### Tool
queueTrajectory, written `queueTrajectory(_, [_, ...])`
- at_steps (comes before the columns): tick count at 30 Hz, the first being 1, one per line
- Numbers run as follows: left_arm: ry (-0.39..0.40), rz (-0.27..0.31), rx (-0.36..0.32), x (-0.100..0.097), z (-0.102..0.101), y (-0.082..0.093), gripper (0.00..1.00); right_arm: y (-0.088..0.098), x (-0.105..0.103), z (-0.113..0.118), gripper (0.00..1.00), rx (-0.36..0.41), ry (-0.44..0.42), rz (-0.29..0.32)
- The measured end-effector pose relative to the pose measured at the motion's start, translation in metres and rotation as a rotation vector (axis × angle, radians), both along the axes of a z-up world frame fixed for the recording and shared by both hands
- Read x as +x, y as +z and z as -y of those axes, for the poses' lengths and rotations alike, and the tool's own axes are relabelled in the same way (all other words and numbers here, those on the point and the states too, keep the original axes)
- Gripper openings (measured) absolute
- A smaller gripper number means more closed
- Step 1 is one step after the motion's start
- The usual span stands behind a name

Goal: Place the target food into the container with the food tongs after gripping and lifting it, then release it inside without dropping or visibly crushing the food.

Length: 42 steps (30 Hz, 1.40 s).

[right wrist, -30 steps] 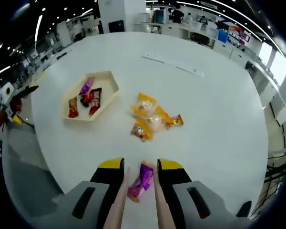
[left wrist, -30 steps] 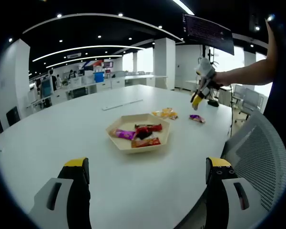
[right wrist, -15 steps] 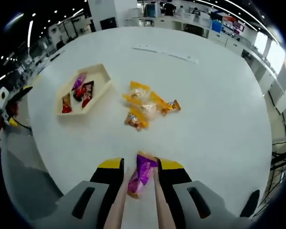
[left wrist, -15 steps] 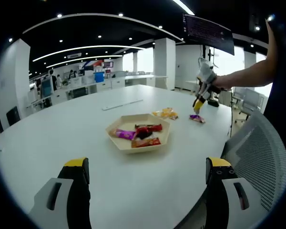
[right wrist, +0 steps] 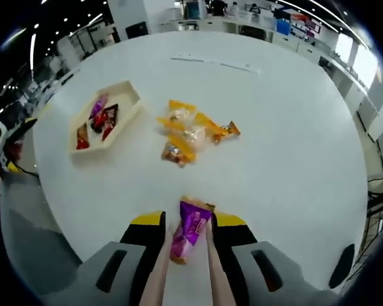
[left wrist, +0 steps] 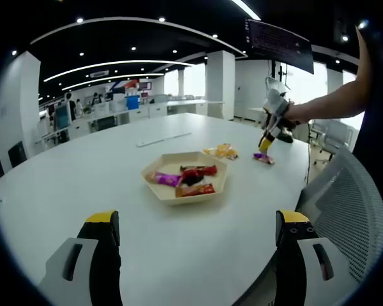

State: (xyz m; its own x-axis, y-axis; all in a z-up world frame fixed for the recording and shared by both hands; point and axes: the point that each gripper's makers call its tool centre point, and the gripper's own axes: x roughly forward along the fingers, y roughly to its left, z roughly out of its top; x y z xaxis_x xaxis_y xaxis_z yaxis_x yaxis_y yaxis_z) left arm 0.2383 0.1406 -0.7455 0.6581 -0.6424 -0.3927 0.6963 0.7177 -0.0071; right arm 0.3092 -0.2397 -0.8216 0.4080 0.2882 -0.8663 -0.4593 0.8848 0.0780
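Round white table point(left wrist: 64, 191): broad, glossy top.
Long white strip point(left wrist: 164, 139): lies flat on the table's far side.
Grey mesh office chair point(left wrist: 345, 204): pulled up at the table's near right edge.
Dark wall screen point(left wrist: 278, 42): mounted high, near the ceiling.
White square pillar point(left wrist: 221, 84): stands beyond the table.
Desks with monitors point(left wrist: 108, 111): in rows at the back of the office.
Curved ceiling light strips point(left wrist: 115, 64): lit, with small round spotlights among them.

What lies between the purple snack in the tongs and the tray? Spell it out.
In the right gripper view, bare white table lies between the purple snack and the tray; the pile of yellow-orange snack packets sits just off that line.
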Motion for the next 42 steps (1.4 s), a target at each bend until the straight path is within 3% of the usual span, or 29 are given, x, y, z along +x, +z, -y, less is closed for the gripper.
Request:
queueTrajectory(11, [-0.005, -0.005, 0.004, 0.0, 0.0, -0.002, 0.99, -0.013, -0.004, -0.005, 0.27, -0.017, 0.035, -0.006])
queueTrajectory(26, [-0.01, -0.008, 0.007, -0.001, 0.001, -0.002, 0.99, -0.012, -0.002, 0.0, 0.21, -0.035, 0.057, 0.017])
queueTrajectory(42, [-0.006, -0.003, 0.006, 0.0, 0.001, -0.002, 0.99, -0.012, -0.003, 0.0, 0.21, -0.035, 0.078, 0.037])
